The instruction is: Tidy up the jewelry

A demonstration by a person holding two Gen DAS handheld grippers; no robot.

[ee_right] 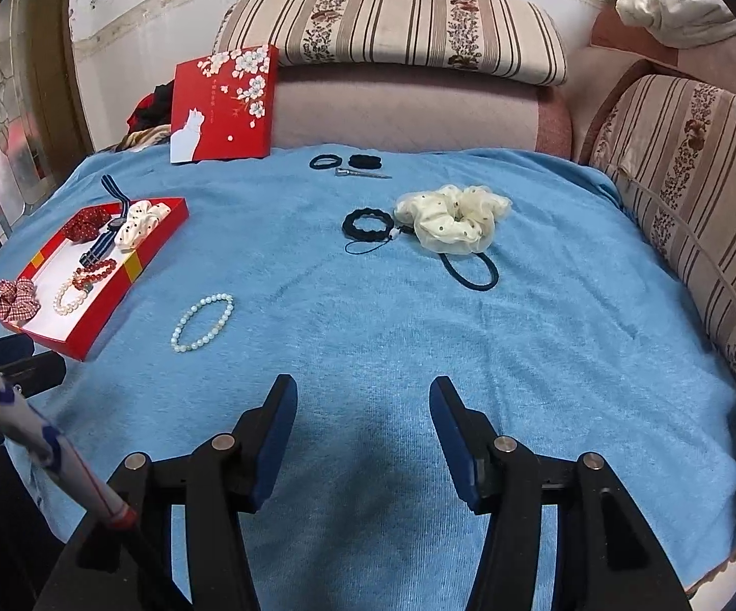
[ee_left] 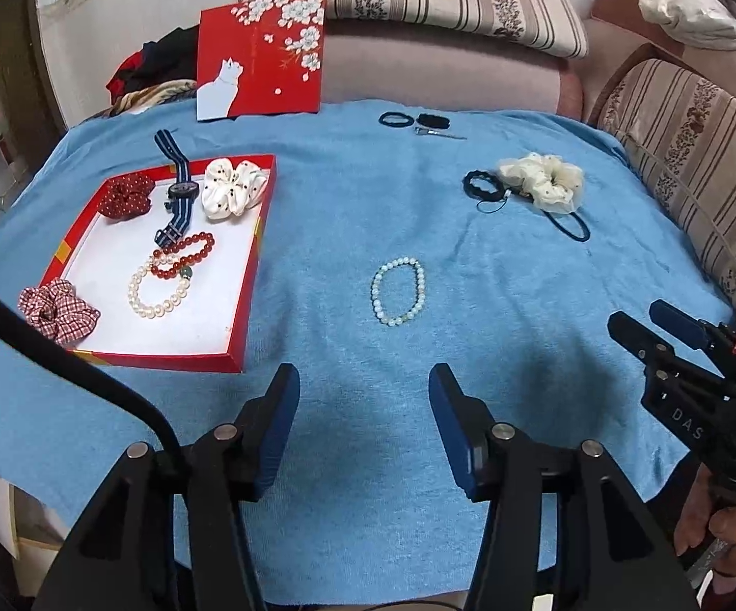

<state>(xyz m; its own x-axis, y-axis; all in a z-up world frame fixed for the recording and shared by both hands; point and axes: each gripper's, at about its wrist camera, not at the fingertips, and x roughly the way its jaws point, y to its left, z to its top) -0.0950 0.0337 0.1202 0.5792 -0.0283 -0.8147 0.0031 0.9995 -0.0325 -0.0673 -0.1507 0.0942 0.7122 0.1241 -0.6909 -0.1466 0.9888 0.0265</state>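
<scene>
A red box tray lies at the left on the blue towel. It holds a white pearl bracelet, a red bead bracelet, a striped watch, a white dotted scrunchie, a red dotted scrunchie and a checked scrunchie over its near rim. A pale bead bracelet lies loose on the towel. My left gripper hangs open and empty in front of it. My right gripper is open and empty too.
A cream scrunchie, a black wavy hair tie, a dark hair band, two black ties and a metal clip lie on the blue towel. The red lid leans on the striped sofa.
</scene>
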